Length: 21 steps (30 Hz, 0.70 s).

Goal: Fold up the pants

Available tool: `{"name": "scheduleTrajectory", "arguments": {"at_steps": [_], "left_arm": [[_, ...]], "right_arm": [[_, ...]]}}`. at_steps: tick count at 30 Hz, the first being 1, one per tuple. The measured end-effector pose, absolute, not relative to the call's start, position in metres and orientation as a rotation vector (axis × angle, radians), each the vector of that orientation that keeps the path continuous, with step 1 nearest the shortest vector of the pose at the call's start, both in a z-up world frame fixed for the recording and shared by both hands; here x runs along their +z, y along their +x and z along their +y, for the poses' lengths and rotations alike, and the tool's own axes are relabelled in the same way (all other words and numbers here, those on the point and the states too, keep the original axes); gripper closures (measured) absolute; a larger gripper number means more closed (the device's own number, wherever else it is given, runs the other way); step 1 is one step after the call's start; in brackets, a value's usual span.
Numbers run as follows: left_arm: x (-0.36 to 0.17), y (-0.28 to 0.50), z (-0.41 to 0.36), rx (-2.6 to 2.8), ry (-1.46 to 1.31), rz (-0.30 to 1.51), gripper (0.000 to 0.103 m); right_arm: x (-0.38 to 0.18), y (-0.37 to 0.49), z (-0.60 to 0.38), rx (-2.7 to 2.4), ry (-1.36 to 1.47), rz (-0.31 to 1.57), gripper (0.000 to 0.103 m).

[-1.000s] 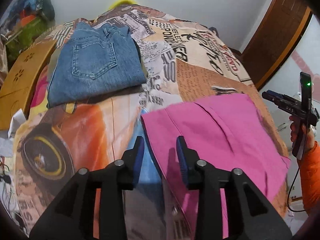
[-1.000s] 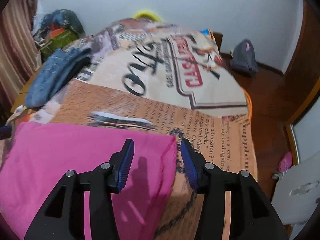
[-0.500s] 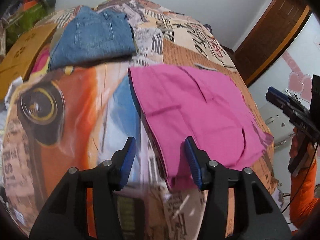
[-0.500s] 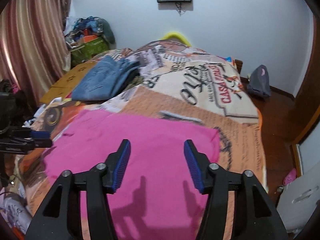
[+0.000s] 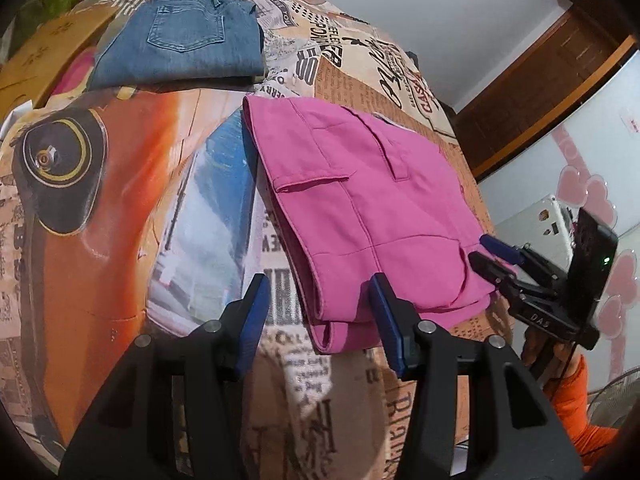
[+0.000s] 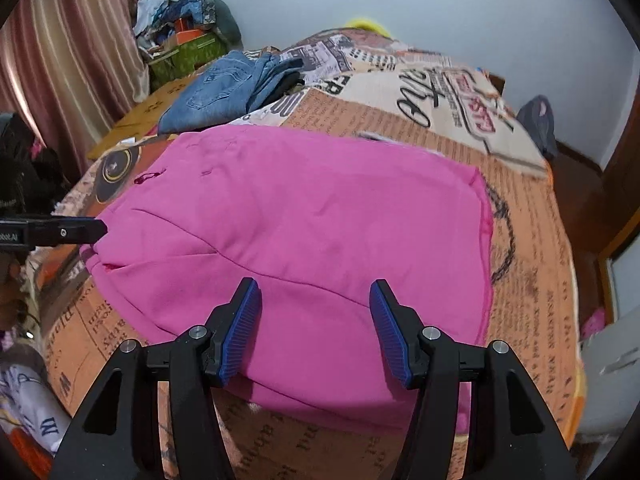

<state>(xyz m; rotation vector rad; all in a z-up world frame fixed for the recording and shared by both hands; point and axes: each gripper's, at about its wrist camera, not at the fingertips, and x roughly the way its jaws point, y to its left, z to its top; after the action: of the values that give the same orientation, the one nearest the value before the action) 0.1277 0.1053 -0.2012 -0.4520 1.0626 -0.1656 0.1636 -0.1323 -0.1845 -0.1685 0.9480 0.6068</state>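
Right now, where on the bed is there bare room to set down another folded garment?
Bare bedspread lies left of the pink pants, in front of the folded jeans. More lies beyond the pink pants toward the wall. The near edge is crowded: both open tools, left tool and right tool, hover there.

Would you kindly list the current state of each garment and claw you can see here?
Pink pants: folded flat on the bedspread, held by neither claw.
Blue jeans: folded, lying beyond the pink pants.
Left claw: open, empty, at the pants' near corner.
Right claw: open, empty, above the pants' near edge.
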Motion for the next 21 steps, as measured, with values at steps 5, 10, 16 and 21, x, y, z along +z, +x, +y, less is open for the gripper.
{"name": "scheduleTrajectory", "arguments": {"at_steps": [5, 10, 16, 21], "left_arm": [[-0.194, 0.132, 0.103, -0.204, -0.48, 1.051, 0.051], [-0.209, 0.143, 0.095, -0.213, -0.493, 1.104, 0.042], [-0.213, 0.157, 0.084, -0.23, -0.447, 1.104, 0.032], [-0.214, 0.172, 0.09, -0.24, -0.501, 1.107, 0.049]], "right_arm": [[-0.188, 0.159, -0.136, 0.61, -0.158, 0.947, 0.049], [-0.188, 0.157, -0.138, 0.617, -0.147, 0.947, 0.049], [-0.189, 0.156, -0.14, 0.627, -0.135, 0.943, 0.049], [-0.189, 0.156, -0.143, 0.633, -0.115, 0.939, 0.049]]}}
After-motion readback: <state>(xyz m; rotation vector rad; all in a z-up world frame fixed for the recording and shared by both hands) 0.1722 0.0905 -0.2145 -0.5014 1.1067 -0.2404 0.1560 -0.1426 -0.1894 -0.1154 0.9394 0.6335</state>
